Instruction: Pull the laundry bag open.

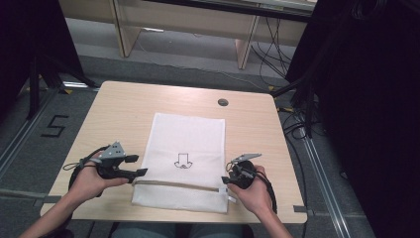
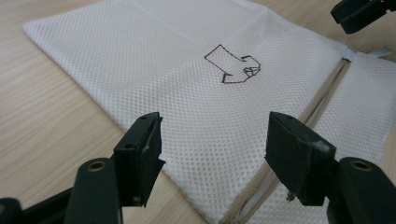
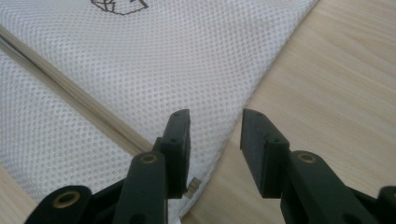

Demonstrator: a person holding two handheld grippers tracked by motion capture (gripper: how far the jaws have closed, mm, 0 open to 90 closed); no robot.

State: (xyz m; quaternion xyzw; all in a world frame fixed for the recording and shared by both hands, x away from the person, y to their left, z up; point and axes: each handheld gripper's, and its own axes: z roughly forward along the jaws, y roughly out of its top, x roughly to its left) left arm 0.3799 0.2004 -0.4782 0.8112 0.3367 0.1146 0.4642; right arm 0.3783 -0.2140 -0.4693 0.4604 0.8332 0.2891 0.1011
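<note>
High view puts the one white mesh zippered laundry bag flat at the centre of the light wooden table. Your left gripper at nine o'clock and right gripper at three o'clock are both released, nothing between the jaws. Expect it light, limp, snag-prone; pinch the zipper-end corners.
</note>
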